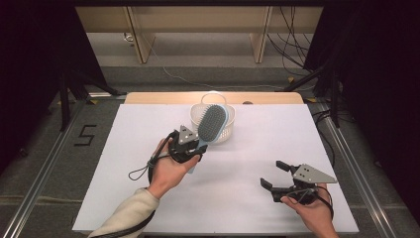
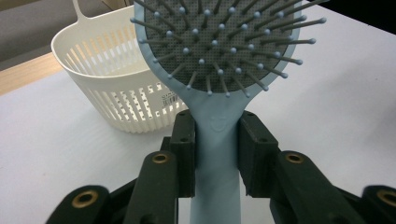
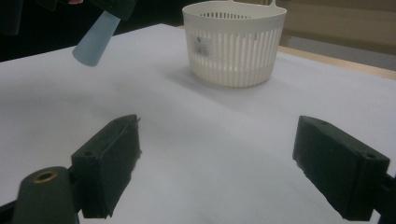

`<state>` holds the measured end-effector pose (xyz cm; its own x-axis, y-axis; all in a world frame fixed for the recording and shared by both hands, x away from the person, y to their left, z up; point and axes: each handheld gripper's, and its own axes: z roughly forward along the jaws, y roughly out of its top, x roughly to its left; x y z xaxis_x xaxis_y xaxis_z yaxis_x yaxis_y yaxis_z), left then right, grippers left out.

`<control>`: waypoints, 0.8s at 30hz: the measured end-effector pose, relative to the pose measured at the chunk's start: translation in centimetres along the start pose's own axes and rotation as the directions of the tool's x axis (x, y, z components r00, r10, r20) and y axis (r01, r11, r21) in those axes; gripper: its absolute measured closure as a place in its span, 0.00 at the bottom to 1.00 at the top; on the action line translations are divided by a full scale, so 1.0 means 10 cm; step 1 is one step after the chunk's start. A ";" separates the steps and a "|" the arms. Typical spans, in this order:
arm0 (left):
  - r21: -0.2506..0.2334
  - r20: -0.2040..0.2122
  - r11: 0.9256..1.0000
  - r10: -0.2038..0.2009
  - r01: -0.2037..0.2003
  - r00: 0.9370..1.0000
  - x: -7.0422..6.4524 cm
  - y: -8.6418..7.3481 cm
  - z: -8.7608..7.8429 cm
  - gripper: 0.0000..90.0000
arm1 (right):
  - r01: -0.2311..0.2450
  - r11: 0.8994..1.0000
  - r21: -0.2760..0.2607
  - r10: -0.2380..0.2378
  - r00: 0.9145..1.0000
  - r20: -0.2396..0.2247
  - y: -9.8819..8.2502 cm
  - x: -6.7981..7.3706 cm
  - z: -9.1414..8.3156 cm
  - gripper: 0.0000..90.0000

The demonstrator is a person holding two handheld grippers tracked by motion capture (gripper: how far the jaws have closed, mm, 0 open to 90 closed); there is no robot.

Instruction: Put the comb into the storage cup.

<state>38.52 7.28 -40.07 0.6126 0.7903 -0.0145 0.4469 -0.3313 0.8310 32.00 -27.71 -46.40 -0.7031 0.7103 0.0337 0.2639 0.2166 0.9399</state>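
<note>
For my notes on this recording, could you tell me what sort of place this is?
Probably a lab recording station: a white-covered table walled by black curtains, loose cables on the floor, and hand-held grippers, the left gripper holding a hairbrush.

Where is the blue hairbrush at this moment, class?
In the high view the blue hairbrush is left of centre, its handle clamped in the left hand-held gripper and lifted off the table, its bristled head reaching over the near side of the white basket.
</note>
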 end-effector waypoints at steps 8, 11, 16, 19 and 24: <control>-0.012 -0.012 1.000 -0.009 0.009 1.000 0.03 0.00 -0.01 0.77 | -0.001 1.000 0.002 0.001 1.000 0.002 0.00 0.00 0.00 0.17; -0.015 -0.015 1.000 -0.009 0.009 1.000 0.04 0.00 -0.01 0.77 | 0.000 1.000 0.002 0.000 1.000 0.002 0.00 0.00 0.00 0.17; -0.019 -0.018 1.000 -0.009 0.008 1.000 0.04 0.01 -0.02 0.77 | 0.001 1.000 0.002 -0.001 1.000 0.002 0.00 0.00 0.00 0.17; -0.023 -0.020 1.000 -0.008 0.007 1.000 0.04 0.01 -0.02 0.77 | 0.001 1.000 0.003 -0.001 1.000 0.002 0.00 0.00 0.00 0.17; -0.034 -0.025 0.999 -0.011 0.010 1.000 0.05 0.02 -0.03 0.77 | 0.001 1.000 0.003 -0.001 1.000 0.003 0.00 0.00 0.00 0.17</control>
<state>38.76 7.79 -39.76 0.5910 0.8066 -0.0091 0.4305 -0.3059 0.8491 32.00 -27.73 -46.42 -0.7015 0.7119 0.0320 0.2650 0.2188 0.9391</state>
